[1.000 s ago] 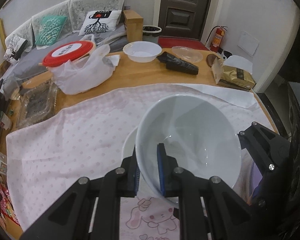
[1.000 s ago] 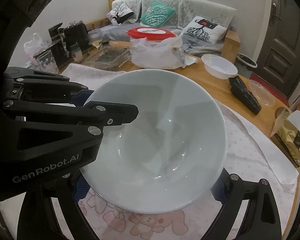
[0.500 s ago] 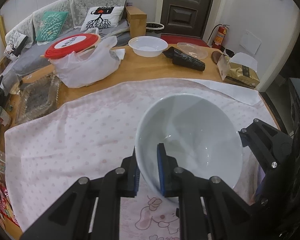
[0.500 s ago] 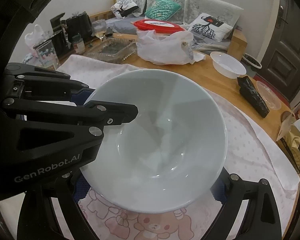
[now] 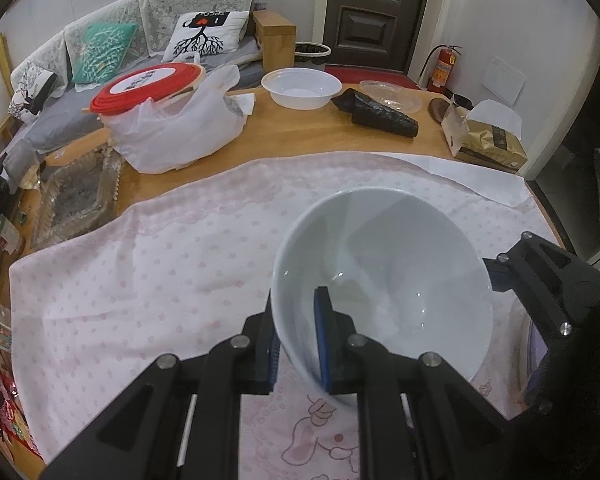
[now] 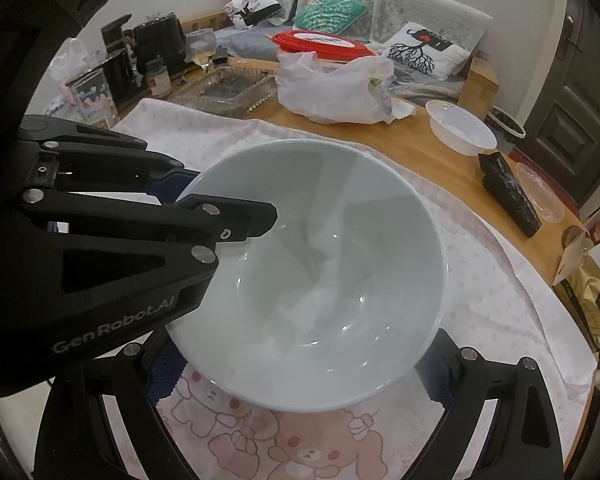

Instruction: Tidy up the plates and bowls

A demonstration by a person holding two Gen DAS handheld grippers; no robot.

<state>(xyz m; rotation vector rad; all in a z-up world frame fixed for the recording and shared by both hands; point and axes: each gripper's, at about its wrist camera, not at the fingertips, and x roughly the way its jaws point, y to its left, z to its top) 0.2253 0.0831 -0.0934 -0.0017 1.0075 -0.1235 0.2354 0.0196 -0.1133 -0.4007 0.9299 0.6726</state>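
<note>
the left gripper point(image 5: 296, 340) pinches the rim of the white bowl point(image 5: 384, 280), lower centre of frame, above the pink cloth point(image 5: 140, 264). the right gripper point(image 6: 300, 372) spans it wide (contact unclear). next: carrying it to a stacking spot.

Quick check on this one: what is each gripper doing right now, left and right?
Left gripper: shut on the rim of the white bowl.
Right gripper: fingers spread wide on either side of the bowl; whether the pads press on it cannot be told.

light: even indoor | focus: sharp | edges: fisheye-bent, dark corners
</note>
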